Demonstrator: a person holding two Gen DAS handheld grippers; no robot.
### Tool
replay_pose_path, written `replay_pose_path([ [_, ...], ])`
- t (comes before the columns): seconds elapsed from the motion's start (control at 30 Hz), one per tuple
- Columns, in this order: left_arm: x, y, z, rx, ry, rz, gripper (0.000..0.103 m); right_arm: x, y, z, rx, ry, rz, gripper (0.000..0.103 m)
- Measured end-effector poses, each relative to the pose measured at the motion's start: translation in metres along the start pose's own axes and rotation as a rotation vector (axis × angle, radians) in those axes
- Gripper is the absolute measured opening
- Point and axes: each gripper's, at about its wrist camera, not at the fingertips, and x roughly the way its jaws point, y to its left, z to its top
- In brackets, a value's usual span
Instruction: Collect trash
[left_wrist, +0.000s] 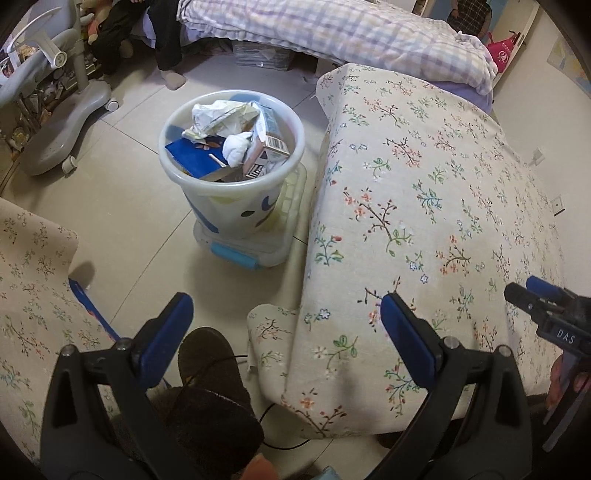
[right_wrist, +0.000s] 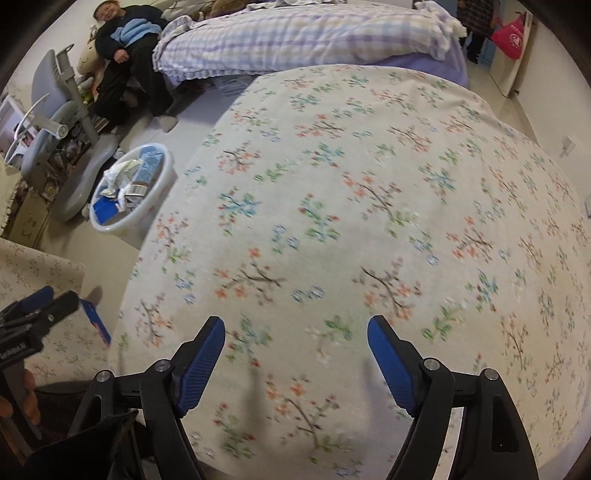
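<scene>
A white translucent bin (left_wrist: 231, 173) stands on the floor left of the floral-clothed table (left_wrist: 424, 166). It is heaped with crumpled paper (left_wrist: 218, 118), a carton (left_wrist: 267, 147) and a blue card. My left gripper (left_wrist: 286, 310) is open and holds nothing; one finger is over the floor, the other over the table's corner. In the right wrist view, my right gripper (right_wrist: 297, 325) hangs open over the bare floral cloth (right_wrist: 332, 166), with nothing between its fingers. The bin (right_wrist: 136, 192) lies far to its left. Each gripper shows at the edge of the other's view.
The bin rests on a clear storage box with a blue latch (left_wrist: 236, 258). A blue flat item (left_wrist: 85, 299) lies on the floor beside a second floral cloth (left_wrist: 33, 280). A grey wheeled chair (left_wrist: 66, 122), a seated person (right_wrist: 125, 62) and a bed (left_wrist: 332, 29) are behind.
</scene>
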Motion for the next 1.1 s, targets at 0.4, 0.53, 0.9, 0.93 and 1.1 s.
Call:
replay_pose_path([
  [0.4, -0.012, -0.011, -0.004, -0.014, -0.087, 0.042, 0.101, -0.008, -0.032, -0.012, 0.049, -0.033, -0.026, 0.082],
  [0.53, -0.013, -0.013, -0.004, -0.017, -0.093, 0.041, 0.101, -0.009, -0.034, -0.013, 0.05, -0.042, -0.043, 0.082],
  [0.9, -0.018, -0.024, -0.006, 0.011, -0.113, 0.036, 0.101, -0.015, -0.04, -0.015, 0.073, -0.068, -0.053, 0.082],
  [0.93, -0.018, -0.025, -0.006, 0.013, -0.113, 0.034, 0.101, -0.015, -0.041, -0.015, 0.075, -0.069, -0.054, 0.082],
  [1.1, -0.019, -0.031, -0.006, 0.025, -0.117, 0.03, 0.101, -0.015, -0.042, -0.015, 0.078, -0.069, -0.059, 0.082],
])
